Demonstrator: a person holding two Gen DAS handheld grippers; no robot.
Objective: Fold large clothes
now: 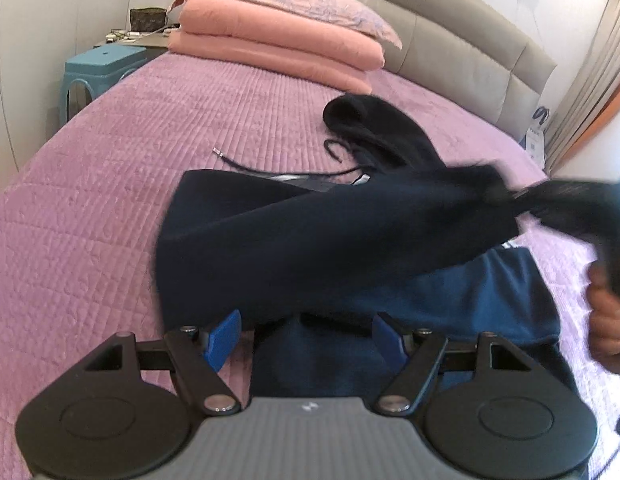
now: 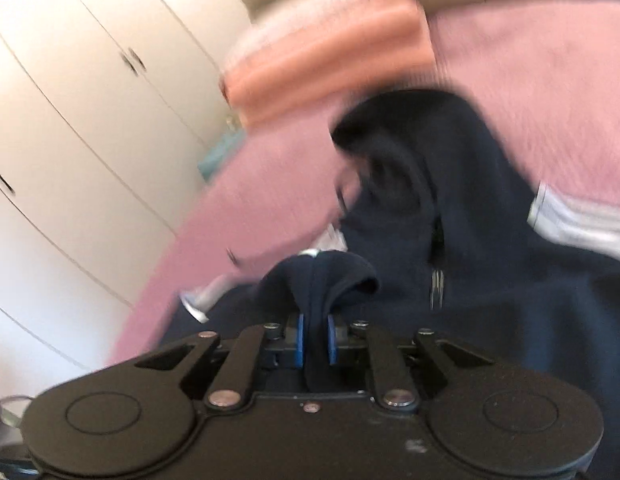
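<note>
Home bedroom (bed [image 1: 90, 200], wardrobe [image 2: 70, 140])

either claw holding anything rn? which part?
Right claw is shut on a bunched fold of the navy hoodie, apparently a sleeve. Left claw is open over the hoodie, holding nothing.

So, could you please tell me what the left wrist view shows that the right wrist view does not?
Only the left wrist view shows the open left gripper, a teal stool beside the bed, the black drawstring and the person's hand.

Only the right wrist view shows the white wardrobe doors and the right gripper shut on a fold of the hoodie.

Both show the navy hoodie, the purple bedspread and the stacked pink quilts.
</note>
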